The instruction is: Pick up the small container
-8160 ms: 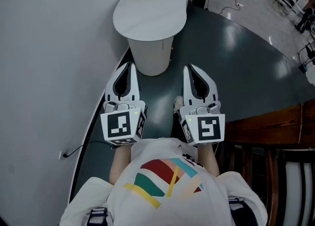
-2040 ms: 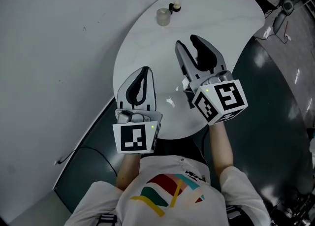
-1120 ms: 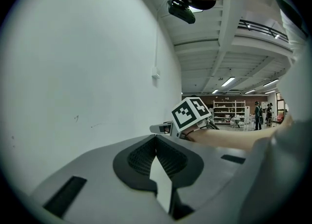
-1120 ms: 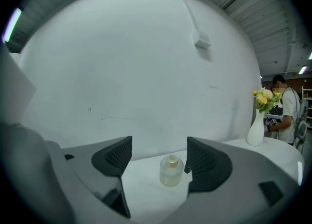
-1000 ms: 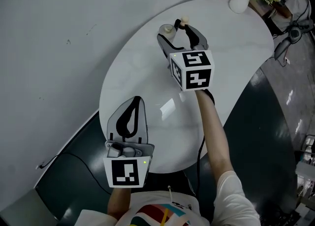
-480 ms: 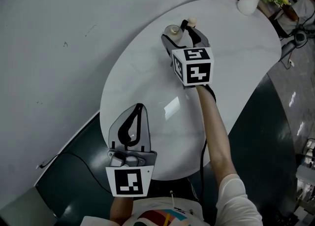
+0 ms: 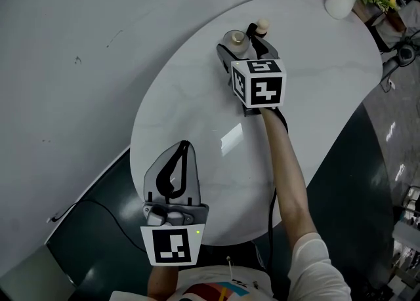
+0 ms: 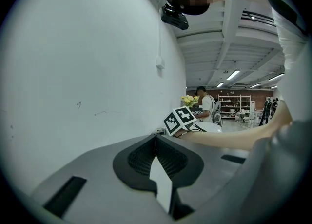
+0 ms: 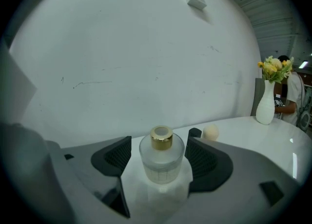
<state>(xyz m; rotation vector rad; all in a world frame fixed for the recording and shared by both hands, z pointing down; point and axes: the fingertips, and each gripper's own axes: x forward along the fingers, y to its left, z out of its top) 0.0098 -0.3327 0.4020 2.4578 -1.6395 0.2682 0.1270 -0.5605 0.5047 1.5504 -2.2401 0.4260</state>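
Right gripper (image 7: 240, 42) is out at full reach across the white worktop (image 7: 315, 77), and the small container (image 9: 162, 164) sits right between its fingers (image 9: 202, 157). The fingers are spread, one dark ribbed pad on either side of the container; the pad on its right is very close, the one on its left shows a narrow gap. I can't tell whether either pad actually touches the glass. The container is frosted glass, round-shouldered, with a gold collar at an open neck. It stands upright on the worktop, close to the edge that runs along the grey wall (image 7: 79, 44).

Just beyond the container, to its right in the right gripper view, sits a small cream ball (image 9: 210, 132) on a dark base, partly hidden behind the finger. Well away from the container, at the far right end of the worktop, there's a white vase (image 9: 265, 106) with yellow flowers.

The left gripper (image 7: 182, 149) hangs well short of the container, at the near edge of the worktop by the person's body. Its fingers (image 8: 136, 159) are pressed together tip to tip, with nothing between them. From its own view, the right gripper's marker cube (image 8: 181, 119) shows in the distance.
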